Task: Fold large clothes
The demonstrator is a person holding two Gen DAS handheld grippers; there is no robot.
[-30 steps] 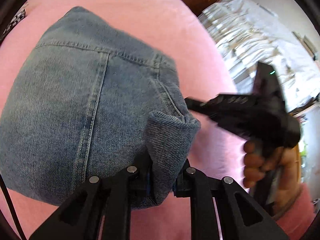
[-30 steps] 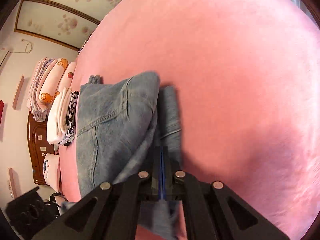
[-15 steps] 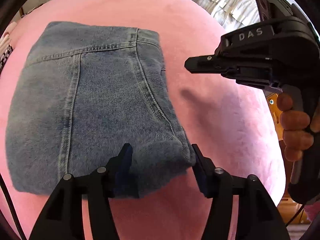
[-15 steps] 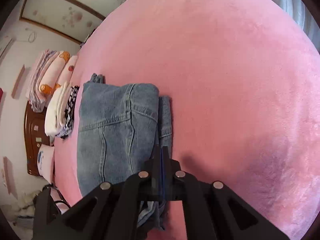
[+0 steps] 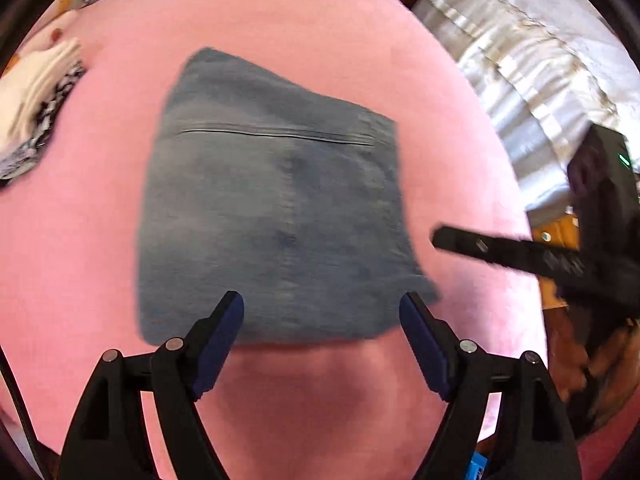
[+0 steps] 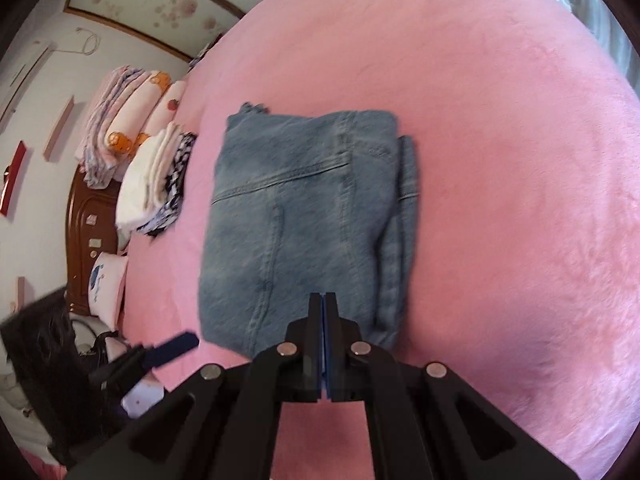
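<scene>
The folded jeans (image 5: 276, 216) lie flat on the pink bedspread (image 5: 100, 240), a squarish denim bundle with a seam running across the top layer; from the right wrist view, narrower folded layers stick out along its right edge. The left gripper (image 5: 320, 312) hovers at the near edge of the denim with its 2 blue-padded fingers (image 5: 224, 320) spread wide, gripping nothing. The right gripper (image 6: 323, 308) sits at the near edge too, its pads pressed flat together with no cloth between them; in the left wrist view it shows as a dark, blurred bar just off the jeans' right side, with the person's hand (image 5: 580, 364) below it.

Beside the jeans, near but apart, is a stack of folded white and black-patterned clothes (image 6: 154, 180), and behind that a pile of pink printed bedding (image 6: 120, 140) against a dark wooden headboard (image 6: 82, 240). A pale curtain (image 5: 532, 60) hangs past the bed's far side.
</scene>
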